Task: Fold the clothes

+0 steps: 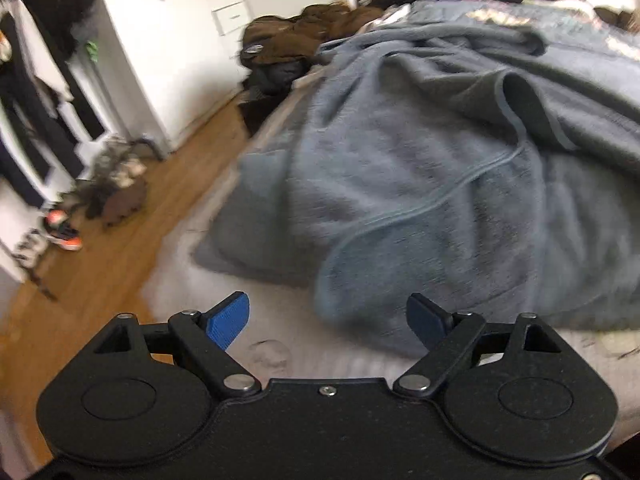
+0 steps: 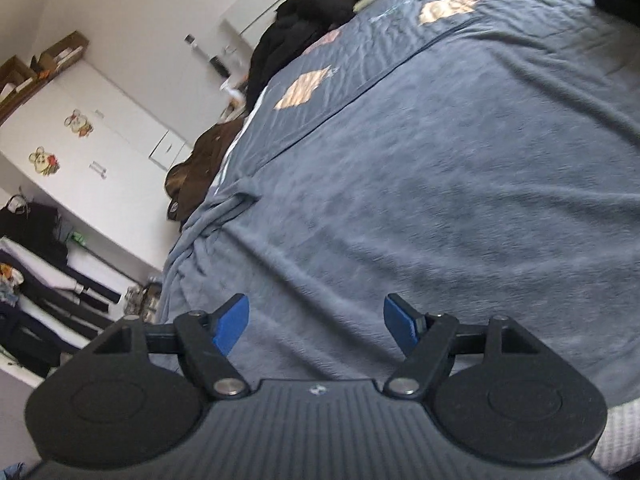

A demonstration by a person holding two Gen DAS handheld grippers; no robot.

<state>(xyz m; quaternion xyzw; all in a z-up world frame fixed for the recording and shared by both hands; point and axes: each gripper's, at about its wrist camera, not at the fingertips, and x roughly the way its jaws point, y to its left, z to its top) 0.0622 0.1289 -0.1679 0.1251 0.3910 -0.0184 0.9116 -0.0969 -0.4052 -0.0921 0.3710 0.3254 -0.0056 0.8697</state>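
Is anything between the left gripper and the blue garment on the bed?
Nothing visible. The left gripper is open above bare sheet, and the crumpled blue garment lies just ahead of it with no other item in between. The brown clothes sit beyond it, at the far end.

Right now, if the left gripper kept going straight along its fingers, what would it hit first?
Most likely the rumpled blue-grey fleece garment on the bed. The left gripper is open and empty, and the garment's nearest rounded edge lies just ahead between its fingers. Depth is uncertain; a low path could touch the pale bed sheet first.
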